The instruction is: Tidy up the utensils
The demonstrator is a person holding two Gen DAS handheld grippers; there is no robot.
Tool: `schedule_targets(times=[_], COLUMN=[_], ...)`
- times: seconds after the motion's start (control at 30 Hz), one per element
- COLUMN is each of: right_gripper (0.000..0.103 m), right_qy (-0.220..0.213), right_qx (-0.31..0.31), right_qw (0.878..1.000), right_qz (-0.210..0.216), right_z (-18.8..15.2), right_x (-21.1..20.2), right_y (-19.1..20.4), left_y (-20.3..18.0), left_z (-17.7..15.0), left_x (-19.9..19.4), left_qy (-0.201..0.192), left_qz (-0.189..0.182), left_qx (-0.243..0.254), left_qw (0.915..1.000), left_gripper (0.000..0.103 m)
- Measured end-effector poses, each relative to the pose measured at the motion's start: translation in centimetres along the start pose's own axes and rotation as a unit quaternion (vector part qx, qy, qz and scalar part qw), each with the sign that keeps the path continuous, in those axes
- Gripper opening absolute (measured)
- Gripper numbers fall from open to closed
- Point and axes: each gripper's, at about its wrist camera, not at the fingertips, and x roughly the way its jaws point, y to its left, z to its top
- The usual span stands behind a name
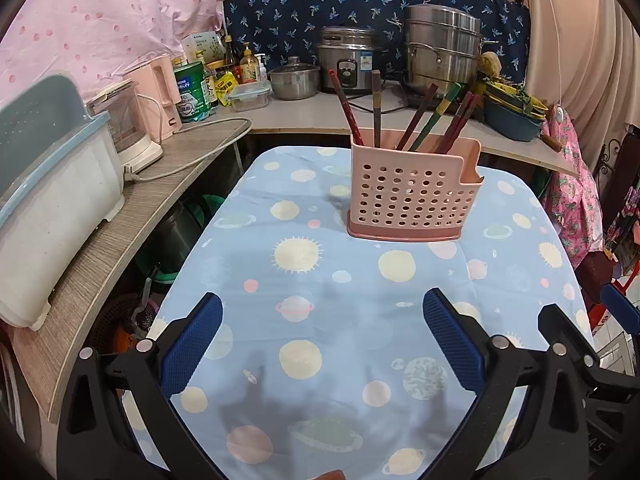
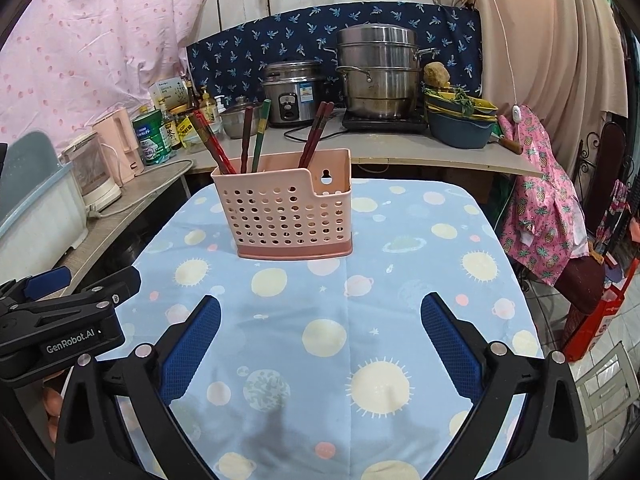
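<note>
A pink perforated utensil holder (image 1: 408, 196) stands upright on the blue planet-print tablecloth (image 1: 320, 280); it also shows in the right wrist view (image 2: 286, 212). Several chopsticks (image 1: 416, 120) stand tilted inside it, also seen in the right wrist view (image 2: 248, 140). My left gripper (image 1: 322, 312) is open and empty, above the cloth, short of the holder. My right gripper (image 2: 320, 314) is open and empty, also short of the holder. The left gripper's side (image 2: 60, 320) shows at the left of the right wrist view; the right gripper's finger (image 1: 568, 332) shows at the right of the left wrist view.
A wooden side shelf (image 1: 132, 232) on the left carries a white dish bin (image 1: 48, 216) and a blender (image 1: 128, 128). The back counter (image 1: 304, 116) holds a rice cooker (image 1: 348, 64), steel steamer pots (image 1: 440, 48), bottles and stacked bowls (image 1: 512, 108). Pink clothes hang on the right (image 2: 536, 200).
</note>
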Motion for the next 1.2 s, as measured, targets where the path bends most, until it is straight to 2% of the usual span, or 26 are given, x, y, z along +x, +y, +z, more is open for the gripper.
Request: schedule_targets(times=[1.2], right_gripper=[0.096], right_qy=[0.013], right_qx=[-0.004], right_qw=[1.000], right_qz=[-0.004], right_z=[0.0], right_x=[1.6], right_y=[0.4], left_y=[0.0], left_z=[-0.1], left_x=[1.4], left_qy=[0.003], left_qz=[0.004], left_qx=[0.003], left_qw=[1.0000], left_gripper=[0.096])
